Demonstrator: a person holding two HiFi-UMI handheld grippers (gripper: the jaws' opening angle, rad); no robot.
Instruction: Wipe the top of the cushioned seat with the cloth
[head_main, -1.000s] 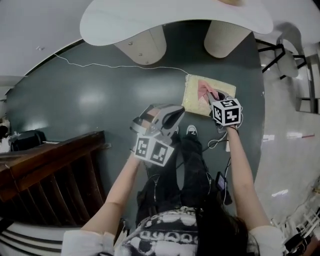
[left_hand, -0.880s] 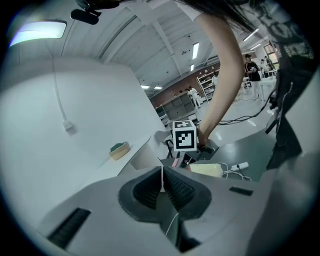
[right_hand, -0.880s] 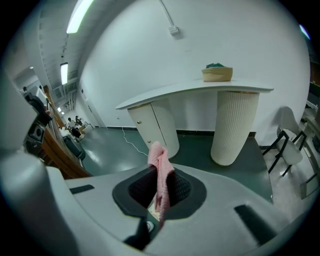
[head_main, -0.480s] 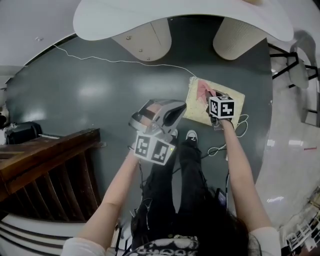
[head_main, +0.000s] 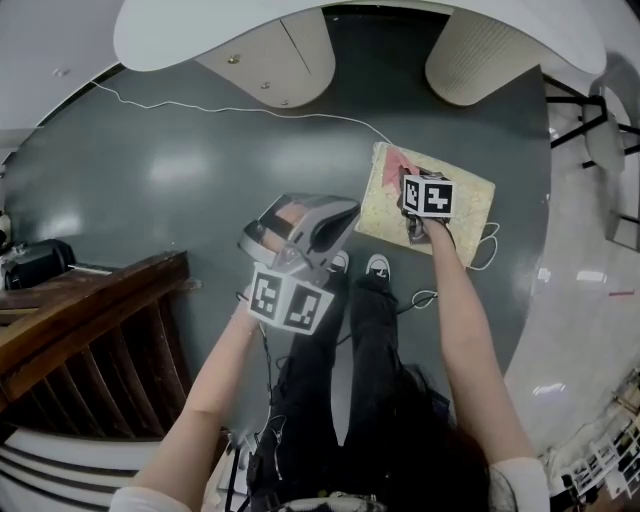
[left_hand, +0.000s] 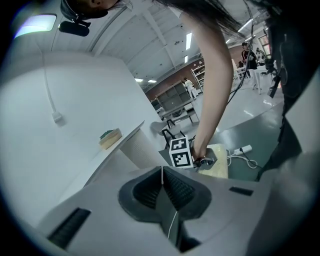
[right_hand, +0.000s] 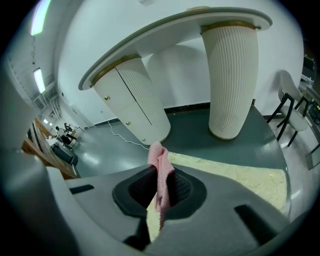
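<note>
Right hand-held gripper (right_hand: 161, 189) is clamping the pink cloth (right_hand: 160, 159), holding it low over the cushioned seat (right_hand: 240, 176), evidently for wiping its top. Left hand-held gripper (left_hand: 162, 191), clenched and empty, is hanging clear beside the seat

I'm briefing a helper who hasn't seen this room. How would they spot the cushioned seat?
Start at the white curved table. On the dark green floor, in front of the table's right ribbed column, is the cushioned seat, a pale-yellow square. It is the only flat pad on that floor, and the right gripper holds a pink cloth over it.
</note>
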